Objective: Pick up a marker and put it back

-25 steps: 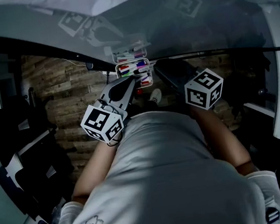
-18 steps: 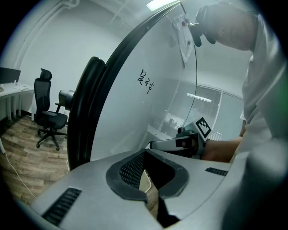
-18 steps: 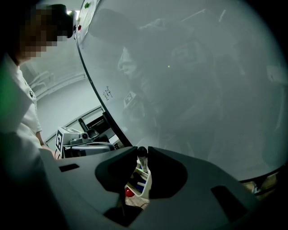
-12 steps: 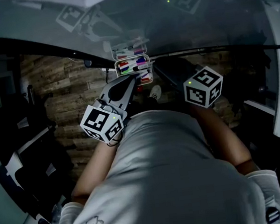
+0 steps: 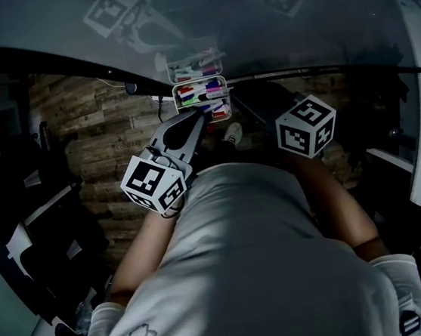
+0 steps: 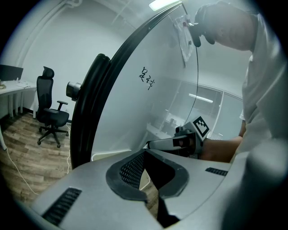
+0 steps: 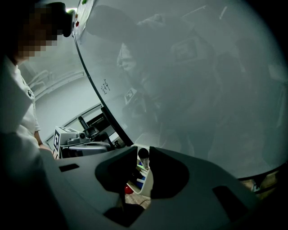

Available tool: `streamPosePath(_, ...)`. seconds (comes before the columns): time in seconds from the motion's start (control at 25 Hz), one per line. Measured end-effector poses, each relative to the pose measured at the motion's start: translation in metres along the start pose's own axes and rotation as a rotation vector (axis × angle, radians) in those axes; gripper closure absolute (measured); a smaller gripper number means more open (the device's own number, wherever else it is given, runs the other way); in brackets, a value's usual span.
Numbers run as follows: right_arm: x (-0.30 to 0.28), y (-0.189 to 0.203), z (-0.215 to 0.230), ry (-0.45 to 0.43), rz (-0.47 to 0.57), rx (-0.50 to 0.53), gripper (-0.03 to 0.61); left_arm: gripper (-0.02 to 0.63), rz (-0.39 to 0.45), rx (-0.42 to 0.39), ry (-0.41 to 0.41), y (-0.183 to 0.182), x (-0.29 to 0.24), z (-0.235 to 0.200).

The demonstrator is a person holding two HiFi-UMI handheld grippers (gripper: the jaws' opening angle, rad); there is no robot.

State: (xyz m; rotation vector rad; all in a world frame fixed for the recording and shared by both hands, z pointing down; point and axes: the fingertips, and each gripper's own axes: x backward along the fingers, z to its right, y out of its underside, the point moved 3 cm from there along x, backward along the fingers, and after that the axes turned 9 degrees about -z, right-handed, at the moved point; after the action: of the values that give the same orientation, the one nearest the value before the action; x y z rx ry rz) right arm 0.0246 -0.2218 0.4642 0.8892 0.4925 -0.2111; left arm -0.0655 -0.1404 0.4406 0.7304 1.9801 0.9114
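Observation:
A white tray (image 5: 176, 99) holding several coloured markers hangs on the whiteboard's lower edge. My right gripper (image 5: 231, 101) is black and reaches the tray from the right. In the right gripper view its jaws (image 7: 143, 162) stand close on either side of a black-capped marker (image 7: 143, 155) held just above the tray (image 7: 146, 183). My left gripper (image 5: 199, 116) is grey, and its tip points at the tray's lower left corner. In the left gripper view my left gripper (image 6: 145, 155) has its tips together with nothing between them.
The whiteboard (image 5: 254, 29) fills the top of the head view; a little writing (image 6: 147, 78) is on it. A black office chair (image 6: 50, 114) stands on the wood floor to the left. More dark chairs (image 5: 26, 216) are at my left side.
The head view has tilted slightly, so the tray sits a little higher in the picture. Both grippers keep their places beside the tray.

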Motion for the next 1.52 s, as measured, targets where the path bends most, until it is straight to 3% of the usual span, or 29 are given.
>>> streamPosePath(1.08,0.020,-0.015,-0.010,0.026,0.056,0.024,0.502,0.609,0.028,-0.023,0.003,-0.002,0.017,0.008)
streamPosePath(1.52,0.019,-0.023,-0.064,0.131,0.135,0.058,0.516,0.608,0.056,-0.110,0.106,-0.015,0.070,0.004)
